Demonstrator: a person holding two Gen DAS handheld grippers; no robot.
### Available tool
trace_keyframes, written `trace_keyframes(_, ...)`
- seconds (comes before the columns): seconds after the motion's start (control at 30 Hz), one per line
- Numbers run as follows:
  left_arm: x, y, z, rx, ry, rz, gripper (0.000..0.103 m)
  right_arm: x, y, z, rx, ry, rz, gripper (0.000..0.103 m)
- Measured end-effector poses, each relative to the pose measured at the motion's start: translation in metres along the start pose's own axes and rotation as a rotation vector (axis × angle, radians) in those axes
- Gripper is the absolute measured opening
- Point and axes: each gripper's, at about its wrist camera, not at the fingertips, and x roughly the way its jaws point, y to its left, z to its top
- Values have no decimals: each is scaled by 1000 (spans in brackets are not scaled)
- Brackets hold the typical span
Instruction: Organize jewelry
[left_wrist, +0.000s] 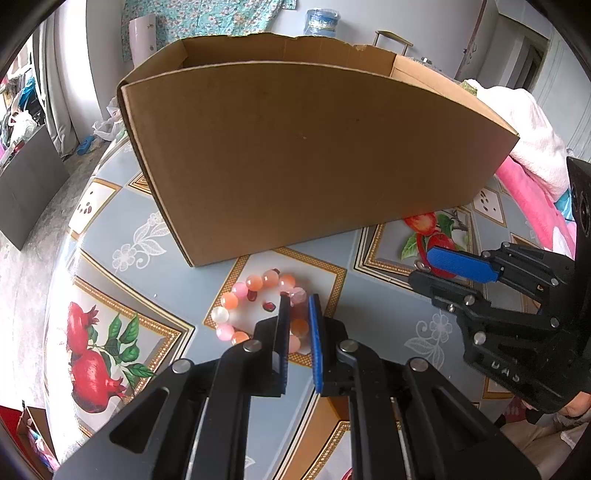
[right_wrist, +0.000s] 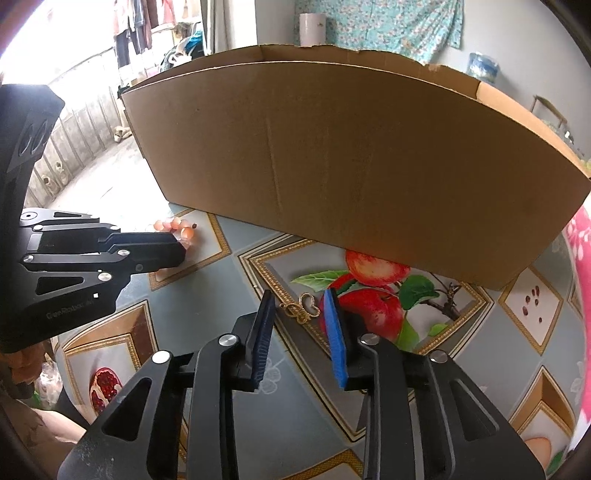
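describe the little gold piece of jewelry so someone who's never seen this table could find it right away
Start at the big cardboard box on the fruit-print tablecloth. In front of it, beside the printed red apples, a small gold chain piece lies flat between the open right tongs. Unlike the pink and orange bead bracelet further left, it is thin, metallic and looped.
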Motion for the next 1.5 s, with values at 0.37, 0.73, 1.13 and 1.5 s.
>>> trace_keyframes(0.37,-1,0,0,2,-4,2,9,-5,-3,-1,17,-5,22,3)
trace_keyframes(0.73,-1,0,-1,-1,-6,-2,9,-12,-25,-5,88,32,84,2)
trace_keyframes(1.13,-1,1,-2,-5,-9,-8,9,-18,10,-7,-7,71,149,10)
trace_keyframes(1.5,-1,2,-2,-9,-9,-10,10,-7,2,-2,71,112,294,36)
